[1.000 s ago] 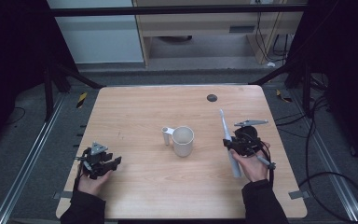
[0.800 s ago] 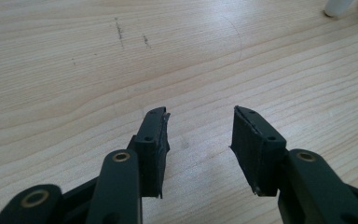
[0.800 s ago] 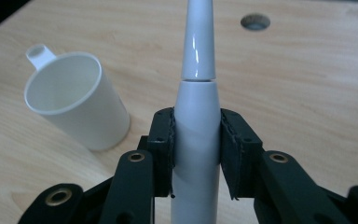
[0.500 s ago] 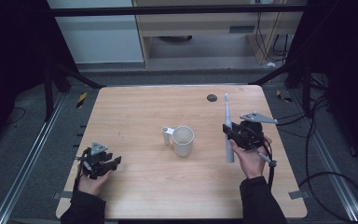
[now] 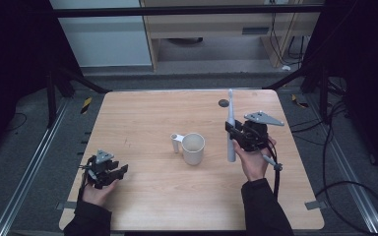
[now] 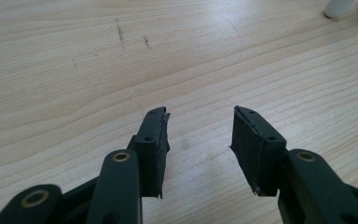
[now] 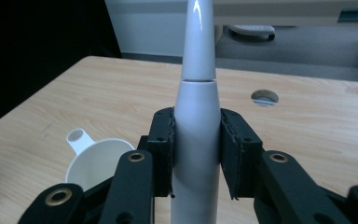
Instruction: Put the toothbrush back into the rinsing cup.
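The toothbrush (image 5: 231, 129) stands nearly upright in the right gripper (image 5: 235, 132), its long axis running from the thick handle at the bottom to the slim neck and head at the top, pointing up and toward the far edge of the counter (image 5: 142, 118). There is one toothbrush, one mug (image 5: 193, 148) and two grippers. In the right gripper view the handle (image 7: 196, 130) sits squarely between the two fingers (image 7: 162, 144), which are closed against its sides. The toothbrush is held above the counter, just right of the mug and apart from it. The left gripper (image 5: 109, 172) rests at the near left of the counter, its fingers (image 6: 154, 144) spread apart around nothing.
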`<state>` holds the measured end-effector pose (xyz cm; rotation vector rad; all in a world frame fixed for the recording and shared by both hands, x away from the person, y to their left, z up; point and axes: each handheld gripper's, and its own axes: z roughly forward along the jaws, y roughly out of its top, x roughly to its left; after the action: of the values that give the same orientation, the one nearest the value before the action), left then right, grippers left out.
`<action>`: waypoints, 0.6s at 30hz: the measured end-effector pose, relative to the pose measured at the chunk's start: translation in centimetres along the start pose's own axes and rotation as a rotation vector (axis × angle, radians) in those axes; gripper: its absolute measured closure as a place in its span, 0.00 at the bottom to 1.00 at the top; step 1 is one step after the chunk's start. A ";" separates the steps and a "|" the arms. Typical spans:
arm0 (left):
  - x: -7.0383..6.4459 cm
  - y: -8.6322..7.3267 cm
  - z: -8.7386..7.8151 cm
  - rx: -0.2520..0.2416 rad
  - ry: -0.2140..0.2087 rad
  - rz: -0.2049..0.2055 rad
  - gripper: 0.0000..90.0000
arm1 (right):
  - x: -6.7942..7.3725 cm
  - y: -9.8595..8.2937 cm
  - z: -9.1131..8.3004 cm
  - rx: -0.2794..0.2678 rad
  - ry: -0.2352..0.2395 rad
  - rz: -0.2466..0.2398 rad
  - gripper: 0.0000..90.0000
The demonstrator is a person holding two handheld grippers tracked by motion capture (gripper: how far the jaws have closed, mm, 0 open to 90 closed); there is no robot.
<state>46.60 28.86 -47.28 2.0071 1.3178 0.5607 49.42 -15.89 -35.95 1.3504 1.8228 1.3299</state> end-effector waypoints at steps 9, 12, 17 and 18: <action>0.0 0.0 0.0 -0.001 0.001 -0.002 0.61 | 1.7 1.4 0.8 -0.072 0.027 0.008 0.75; 0.0 0.0 0.0 -0.001 0.001 -0.002 0.61 | 2.2 1.8 1.0 -0.094 0.037 0.017 0.75; 0.1 0.0 0.0 -0.001 0.000 -0.002 0.61 | 2.9 2.5 1.4 -0.126 0.057 0.037 0.75; 0.1 0.0 0.0 -0.001 -0.001 -0.003 0.61 | 3.1 2.6 1.5 -0.132 0.059 0.037 0.75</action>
<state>46.60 28.92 -47.28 2.0042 1.3196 0.5593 50.57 -12.38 -33.76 1.2940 1.7227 1.4971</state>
